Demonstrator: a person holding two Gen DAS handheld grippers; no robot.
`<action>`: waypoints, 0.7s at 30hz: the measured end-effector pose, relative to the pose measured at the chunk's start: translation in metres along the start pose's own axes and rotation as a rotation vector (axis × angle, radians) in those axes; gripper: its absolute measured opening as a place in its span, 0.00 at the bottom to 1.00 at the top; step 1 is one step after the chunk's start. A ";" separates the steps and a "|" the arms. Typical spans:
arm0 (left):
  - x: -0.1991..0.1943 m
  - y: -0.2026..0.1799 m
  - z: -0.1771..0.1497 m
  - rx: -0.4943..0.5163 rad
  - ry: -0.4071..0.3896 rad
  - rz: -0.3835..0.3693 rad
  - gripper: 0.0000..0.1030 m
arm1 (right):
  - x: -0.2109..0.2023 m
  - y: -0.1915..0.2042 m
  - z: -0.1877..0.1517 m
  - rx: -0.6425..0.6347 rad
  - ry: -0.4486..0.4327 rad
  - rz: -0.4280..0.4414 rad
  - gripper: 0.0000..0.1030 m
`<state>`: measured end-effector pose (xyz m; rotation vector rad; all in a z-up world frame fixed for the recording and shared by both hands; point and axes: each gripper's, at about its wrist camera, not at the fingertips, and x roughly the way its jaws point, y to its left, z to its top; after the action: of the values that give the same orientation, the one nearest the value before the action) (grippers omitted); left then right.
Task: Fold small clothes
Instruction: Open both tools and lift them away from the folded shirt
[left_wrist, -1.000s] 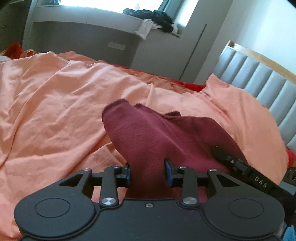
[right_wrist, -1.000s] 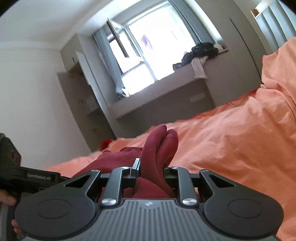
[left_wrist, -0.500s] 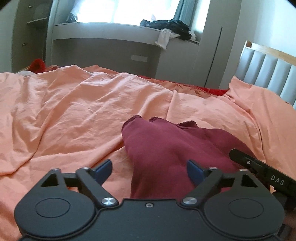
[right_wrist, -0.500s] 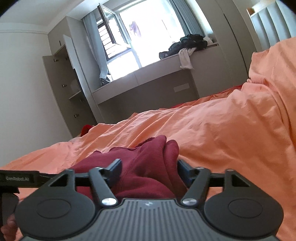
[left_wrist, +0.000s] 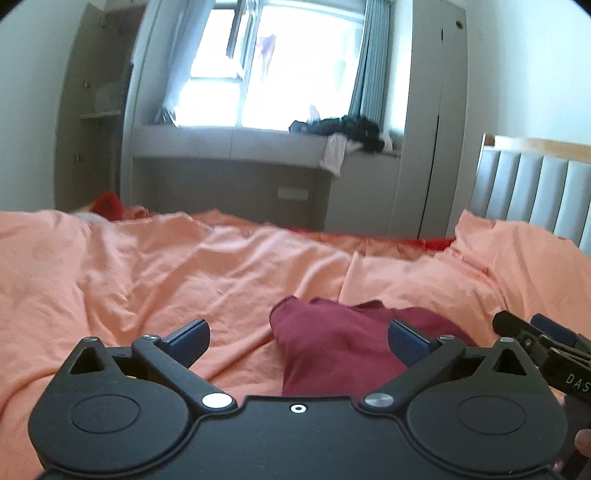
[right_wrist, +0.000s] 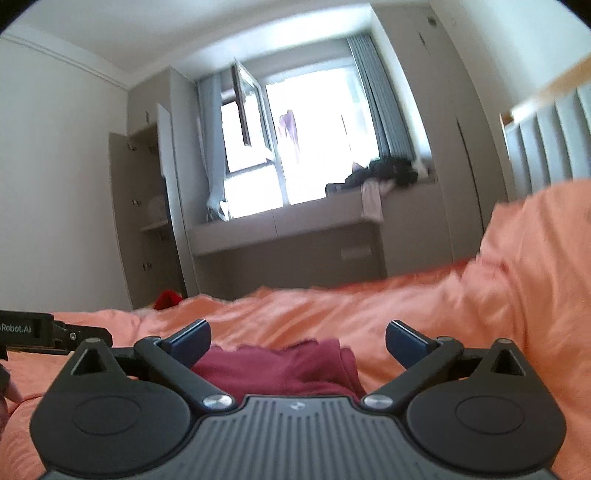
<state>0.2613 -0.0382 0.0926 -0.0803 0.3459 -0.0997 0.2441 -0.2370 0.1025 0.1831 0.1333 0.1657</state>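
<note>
A dark red small garment lies bunched on the orange bed cover. My left gripper hovers just behind it, jaws opening wide, blue pads clear of the cloth; the garment sits low between them, nearer the right pad. In the right wrist view the same garment lies below and between the spread fingers of my right gripper, whose jaws are opening too and touch nothing. Each gripper shows at the edge of the other's view: the right one and the left one.
A grey padded headboard stands at the right. Beyond the bed is a window bench with a heap of dark and white clothes. A red item lies at the far left bed edge. Wardrobes line the far wall.
Both grippers let go of the dark red garment and spread wide. Both drew back and tilted up, so the garment now lies lower in each view.
</note>
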 end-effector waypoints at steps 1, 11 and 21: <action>-0.009 0.000 -0.001 0.000 -0.013 0.002 0.99 | -0.007 0.003 0.001 -0.014 -0.022 0.001 1.00; -0.084 0.011 -0.034 0.031 -0.115 0.035 1.00 | -0.075 0.026 -0.013 -0.062 -0.129 -0.037 1.00; -0.110 0.024 -0.079 0.015 -0.127 0.013 1.00 | -0.123 0.027 -0.040 -0.026 -0.082 -0.068 1.00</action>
<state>0.1337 -0.0074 0.0530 -0.0692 0.2187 -0.0837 0.1143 -0.2254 0.0829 0.1588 0.0554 0.0921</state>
